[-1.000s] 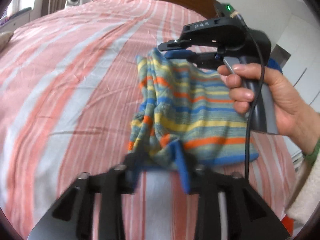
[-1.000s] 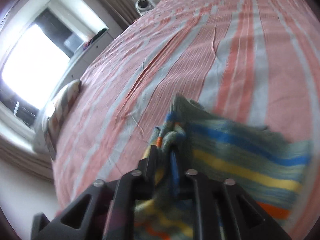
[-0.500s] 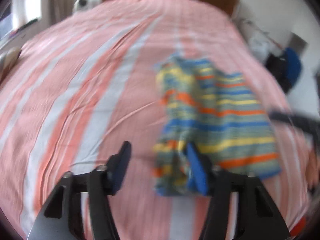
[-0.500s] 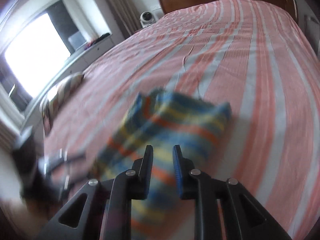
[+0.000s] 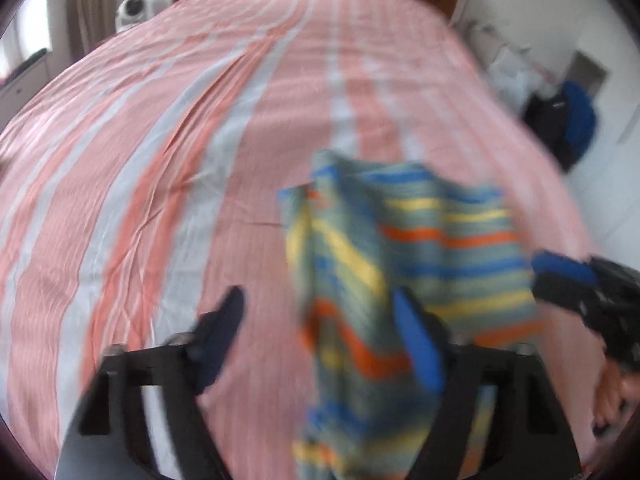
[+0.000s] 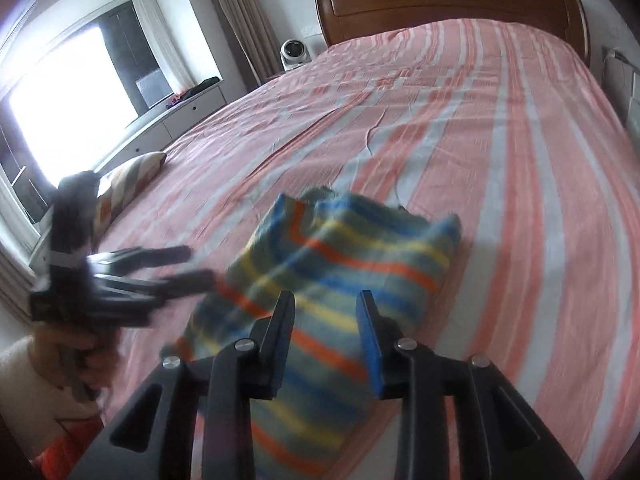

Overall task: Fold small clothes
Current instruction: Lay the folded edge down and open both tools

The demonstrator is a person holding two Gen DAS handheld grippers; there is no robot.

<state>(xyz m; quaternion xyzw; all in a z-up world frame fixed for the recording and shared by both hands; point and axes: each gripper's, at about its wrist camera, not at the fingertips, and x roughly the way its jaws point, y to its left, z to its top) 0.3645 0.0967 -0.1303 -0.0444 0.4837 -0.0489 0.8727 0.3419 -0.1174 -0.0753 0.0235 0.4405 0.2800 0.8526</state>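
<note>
A small striped knit garment [image 5: 404, 248], green with blue, yellow and orange bands, lies folded on the pink and white striped bed [image 5: 160, 160]. It also shows in the right wrist view [image 6: 344, 264]. My left gripper [image 5: 316, 308] is open and empty, its jaws wide apart just above the garment's near left edge. It appears from the side in the right wrist view [image 6: 188, 264]. My right gripper [image 6: 326, 308] is open and empty, hovering over the garment's near end. It shows at the right edge of the left wrist view [image 5: 560, 276].
A wooden headboard [image 6: 448, 4] stands at the far end of the bed. A striped pillow [image 6: 128, 180] lies at the bed's left edge below a bright window [image 6: 80, 92]. A small white fan [image 6: 294, 54] sits beside the headboard. A dark blue bag [image 5: 568, 124] is right of the bed.
Both grippers have let go of the garment and opened. It now lies folded on the bed, and both grippers have pulled back toward the near side.
</note>
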